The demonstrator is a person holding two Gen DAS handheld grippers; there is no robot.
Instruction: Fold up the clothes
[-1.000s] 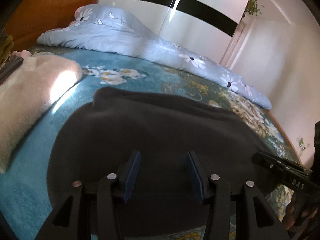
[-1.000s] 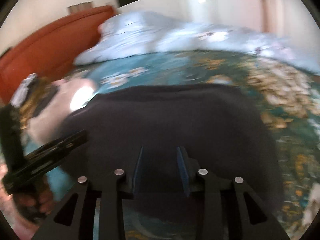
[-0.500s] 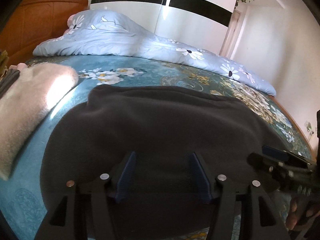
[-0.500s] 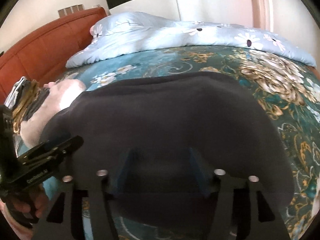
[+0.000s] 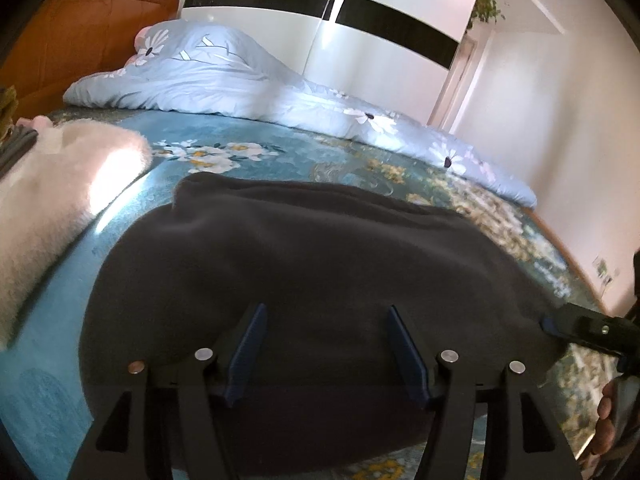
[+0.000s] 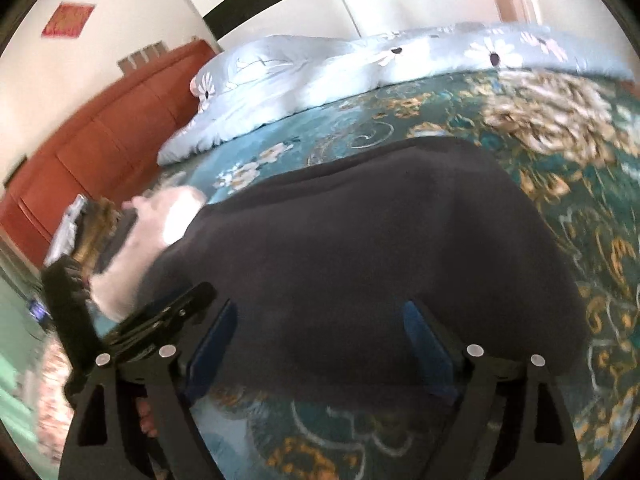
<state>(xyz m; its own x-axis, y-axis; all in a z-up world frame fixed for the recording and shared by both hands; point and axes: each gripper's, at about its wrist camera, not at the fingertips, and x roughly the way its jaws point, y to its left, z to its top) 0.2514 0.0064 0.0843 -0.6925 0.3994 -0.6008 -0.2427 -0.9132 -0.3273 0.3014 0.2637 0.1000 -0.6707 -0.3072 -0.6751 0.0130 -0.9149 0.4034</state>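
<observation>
Dark grey fleece garment (image 5: pixel 312 264) lies flat on the teal floral bed (image 5: pixel 224 152), spread for folding; left hand-held gripper (image 5: pixel 326 344) and right hand-held gripper (image 6: pixel 320 344) hover at its near edge, jaws apart, gripping nothing.

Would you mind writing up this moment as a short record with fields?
surface: bed with teal floral bedspread
garment: dark fleece garment, lying flat near the front edge
left gripper: open, over the garment's near edge
right gripper: open, over the near edge
beside garment: cream fluffy garment, to the left
far side: pale blue floral duvet
</observation>
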